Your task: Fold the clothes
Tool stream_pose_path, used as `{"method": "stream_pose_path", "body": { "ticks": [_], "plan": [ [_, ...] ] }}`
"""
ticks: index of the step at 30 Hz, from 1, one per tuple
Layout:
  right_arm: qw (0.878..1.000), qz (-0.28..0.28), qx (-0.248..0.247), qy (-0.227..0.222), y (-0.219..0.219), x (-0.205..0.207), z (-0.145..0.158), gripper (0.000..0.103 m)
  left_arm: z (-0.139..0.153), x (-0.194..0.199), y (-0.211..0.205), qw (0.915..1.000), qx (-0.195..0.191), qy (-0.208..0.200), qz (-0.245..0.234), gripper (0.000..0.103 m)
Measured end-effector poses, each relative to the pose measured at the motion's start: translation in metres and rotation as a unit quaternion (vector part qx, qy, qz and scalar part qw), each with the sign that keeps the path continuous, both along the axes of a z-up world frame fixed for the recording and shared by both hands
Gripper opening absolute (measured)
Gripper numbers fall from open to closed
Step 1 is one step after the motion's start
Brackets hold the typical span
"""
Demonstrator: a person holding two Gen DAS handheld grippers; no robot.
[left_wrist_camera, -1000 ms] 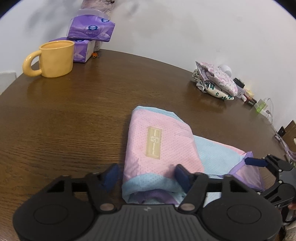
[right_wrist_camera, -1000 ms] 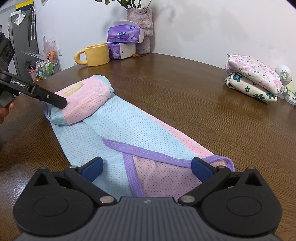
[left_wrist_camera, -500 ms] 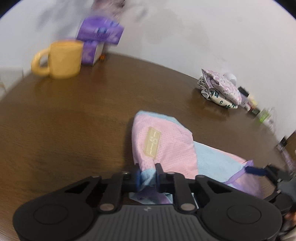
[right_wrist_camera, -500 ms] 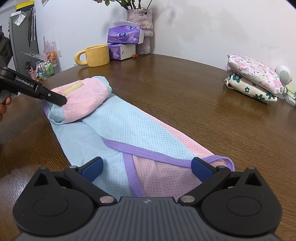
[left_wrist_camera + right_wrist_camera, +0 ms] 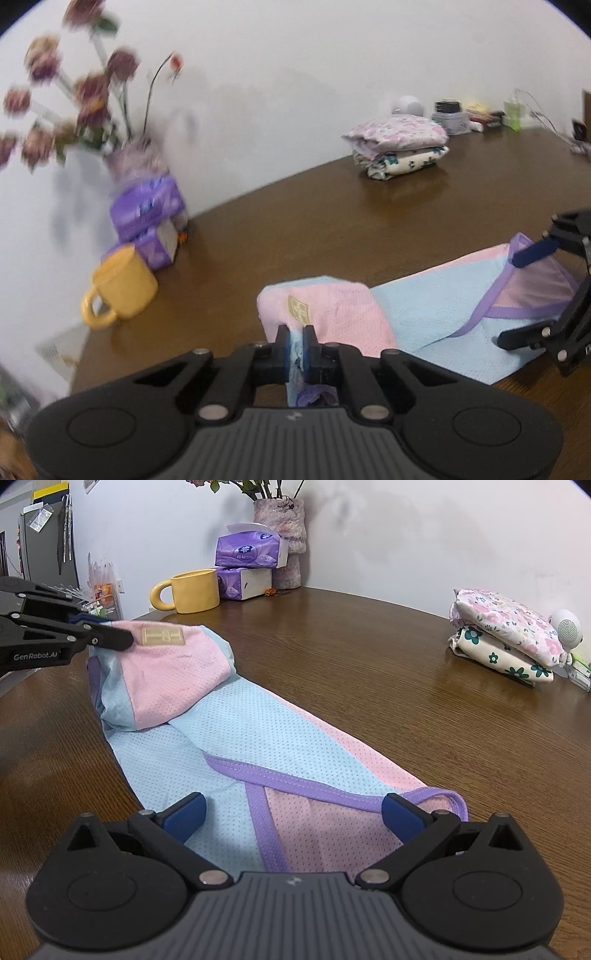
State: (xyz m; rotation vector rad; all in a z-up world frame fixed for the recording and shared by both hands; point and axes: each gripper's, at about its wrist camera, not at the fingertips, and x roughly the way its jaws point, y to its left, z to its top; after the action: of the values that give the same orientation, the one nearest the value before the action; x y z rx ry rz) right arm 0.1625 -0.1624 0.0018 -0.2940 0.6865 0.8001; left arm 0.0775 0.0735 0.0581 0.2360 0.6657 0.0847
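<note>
A pink, light-blue and purple mesh garment (image 5: pixel 258 746) lies lengthwise on the brown table (image 5: pixel 369 664); it also shows in the left wrist view (image 5: pixel 424 314). Its far end is folded over, with a tan label (image 5: pixel 162 636) on top. My left gripper (image 5: pixel 296 345) is shut on the edge of that folded end and holds it raised above the table; it appears in the right wrist view (image 5: pixel 110 638). My right gripper (image 5: pixel 291 812) is open, its fingers astride the near purple-trimmed end, also visible in the left wrist view (image 5: pixel 532 295).
A yellow mug (image 5: pixel 192 590), two purple tissue packs (image 5: pixel 251 550) and a vase of flowers (image 5: pixel 284 535) stand at the back left. A stack of folded floral clothes (image 5: pixel 506 635) sits at the back right beside a white speaker (image 5: pixel 567 627).
My left gripper closed on the edge of the folded end, then lifted it and swung its view to the left. The right gripper stayed open and still.
</note>
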Motion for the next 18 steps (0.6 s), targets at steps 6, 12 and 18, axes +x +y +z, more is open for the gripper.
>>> {"method": "stream_pose_path", "body": {
  "ticks": [6,12,18],
  "plan": [
    [1.000,0.000,0.000,0.000,0.000,0.001,0.000,0.102,-0.009,-0.005,0.073,0.9713,-0.222,0.021,0.084,0.056],
    [1.000,0.000,0.001,0.000,-0.001,0.000,-0.001,0.102,-0.037,-0.012,0.124,0.9081,-0.396,0.046,0.127,0.054],
    [1.000,-0.001,0.001,0.000,-0.001,0.001,0.000,0.102,-0.055,-0.013,0.132,0.8660,-0.487,0.037,0.108,0.044]
  ]
}}
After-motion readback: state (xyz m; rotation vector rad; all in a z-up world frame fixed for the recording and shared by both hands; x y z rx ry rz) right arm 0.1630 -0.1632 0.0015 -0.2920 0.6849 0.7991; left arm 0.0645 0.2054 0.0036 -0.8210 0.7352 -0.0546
